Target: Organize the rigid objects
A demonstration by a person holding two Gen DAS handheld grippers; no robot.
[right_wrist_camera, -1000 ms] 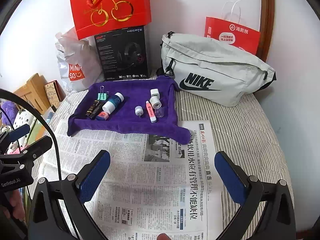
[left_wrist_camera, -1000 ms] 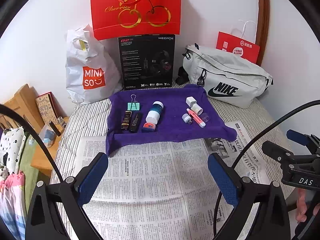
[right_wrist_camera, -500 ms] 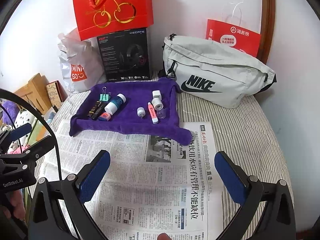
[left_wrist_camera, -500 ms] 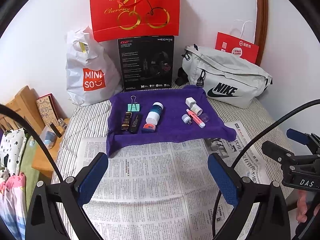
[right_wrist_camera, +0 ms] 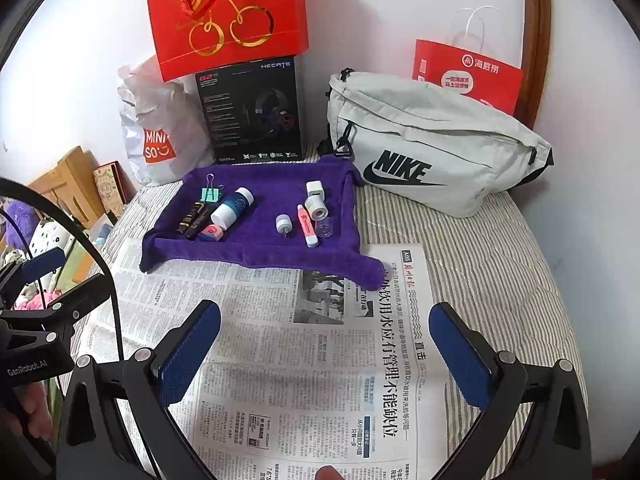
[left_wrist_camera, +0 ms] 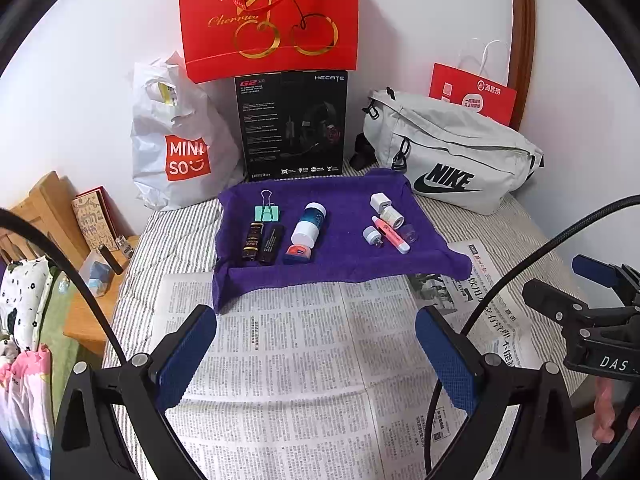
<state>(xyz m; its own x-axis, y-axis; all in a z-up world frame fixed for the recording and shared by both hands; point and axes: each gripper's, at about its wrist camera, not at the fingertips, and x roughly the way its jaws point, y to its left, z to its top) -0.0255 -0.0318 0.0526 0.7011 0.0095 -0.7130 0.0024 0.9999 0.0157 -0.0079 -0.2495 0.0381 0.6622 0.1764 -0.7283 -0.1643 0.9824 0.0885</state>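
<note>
A purple cloth (left_wrist_camera: 344, 264) (right_wrist_camera: 264, 254) lies on the bed and carries small items: a green binder clip (left_wrist_camera: 267, 212), two dark tubes (left_wrist_camera: 262, 242), a blue-and-white bottle (left_wrist_camera: 309, 224) (right_wrist_camera: 233, 209), a pink highlighter (left_wrist_camera: 391, 235) (right_wrist_camera: 307, 226), a white plug (left_wrist_camera: 380, 202) and small caps. My left gripper (left_wrist_camera: 316, 354) is open and empty over the newspaper (left_wrist_camera: 296, 360), short of the cloth. My right gripper (right_wrist_camera: 325, 354) is open and empty over the newspaper (right_wrist_camera: 320, 360), also short of the cloth.
A grey Nike bag (left_wrist_camera: 452, 152) (right_wrist_camera: 432, 148), a black headset box (left_wrist_camera: 292, 124), a red cherry bag (left_wrist_camera: 268, 16) and a white Miniso bag (left_wrist_camera: 180, 140) stand along the back wall. A wooden side table (left_wrist_camera: 52, 216) is at the left.
Both grippers have shifted slightly; the scene has drifted a little in both views. Nothing was grasped or moved on the cloth.
</note>
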